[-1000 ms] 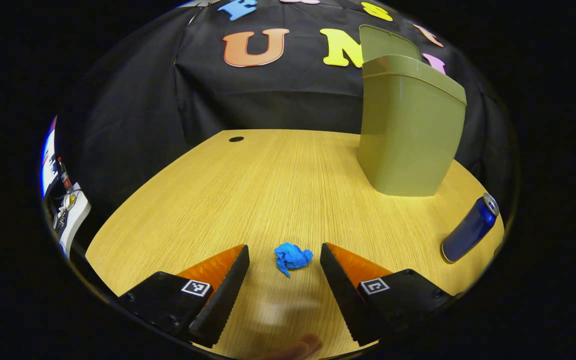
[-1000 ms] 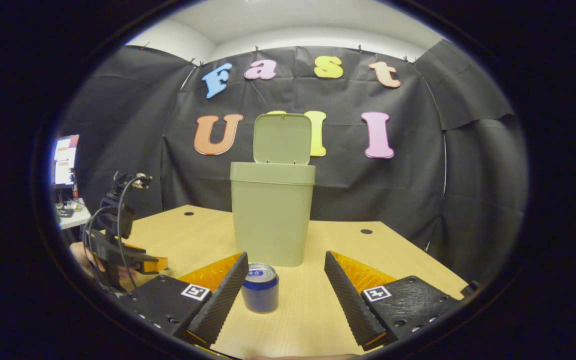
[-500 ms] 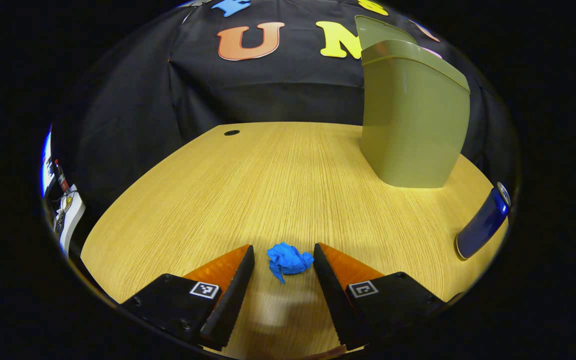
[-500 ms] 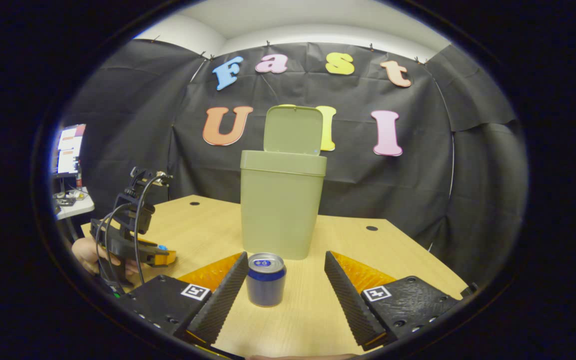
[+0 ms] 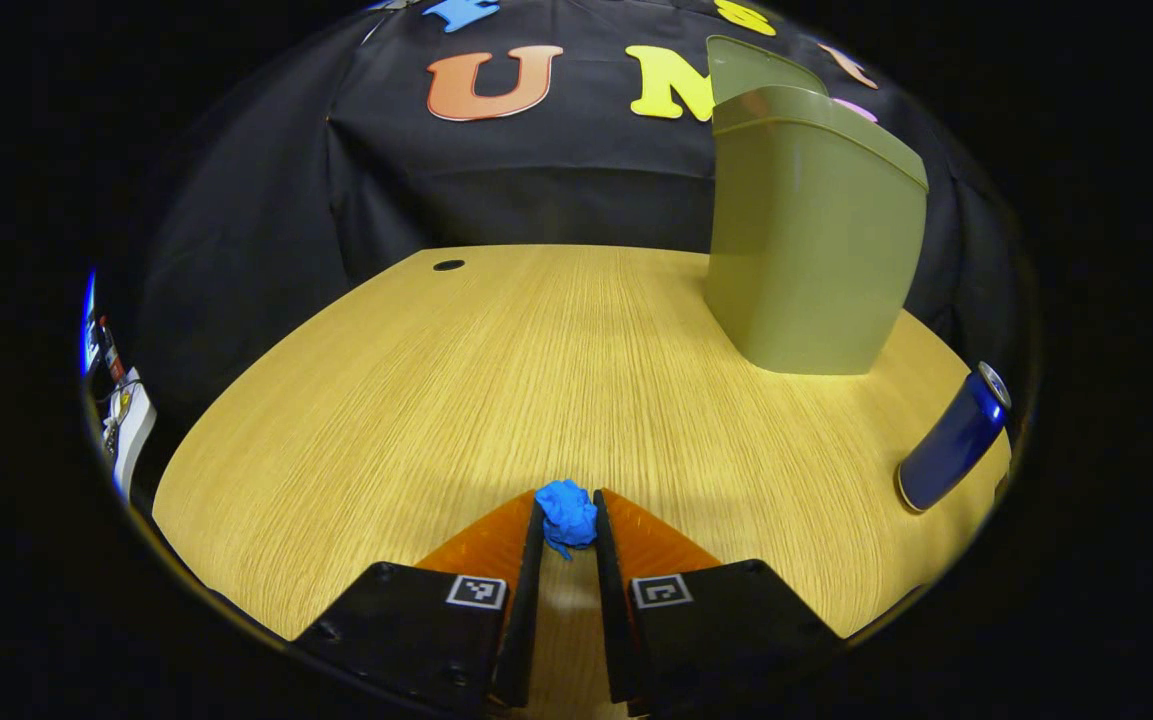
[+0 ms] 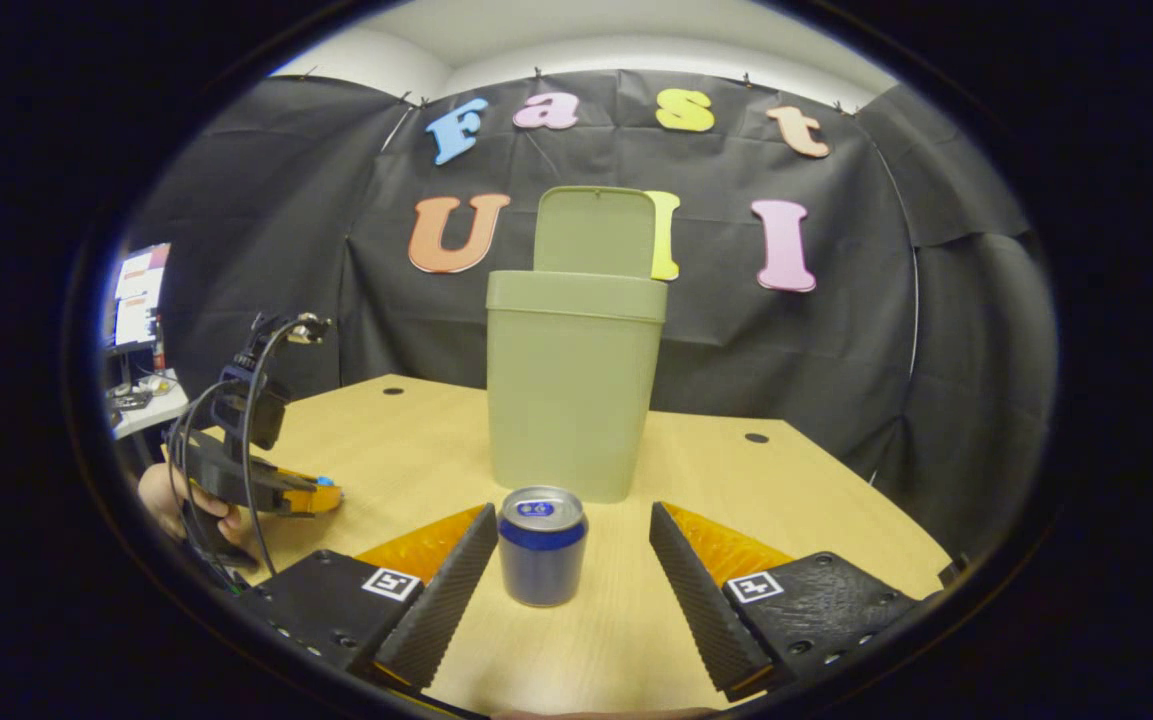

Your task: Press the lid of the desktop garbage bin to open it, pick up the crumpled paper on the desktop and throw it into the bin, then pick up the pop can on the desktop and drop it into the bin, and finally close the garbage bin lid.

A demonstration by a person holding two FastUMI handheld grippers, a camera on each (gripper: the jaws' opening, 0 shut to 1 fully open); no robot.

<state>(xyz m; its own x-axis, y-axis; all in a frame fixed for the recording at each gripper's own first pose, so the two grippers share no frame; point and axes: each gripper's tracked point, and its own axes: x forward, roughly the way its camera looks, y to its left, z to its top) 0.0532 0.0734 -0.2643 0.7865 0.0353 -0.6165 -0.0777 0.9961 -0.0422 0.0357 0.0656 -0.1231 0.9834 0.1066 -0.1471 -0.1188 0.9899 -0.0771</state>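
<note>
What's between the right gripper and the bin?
In the right gripper view, the pop can stands upright on the table between the right gripper and the bin, nearer its left finger; bare table separates can and bin.

One bin (image 6: 576, 385), one can (image 6: 541, 546), one crumpled paper (image 5: 567, 514).
</note>
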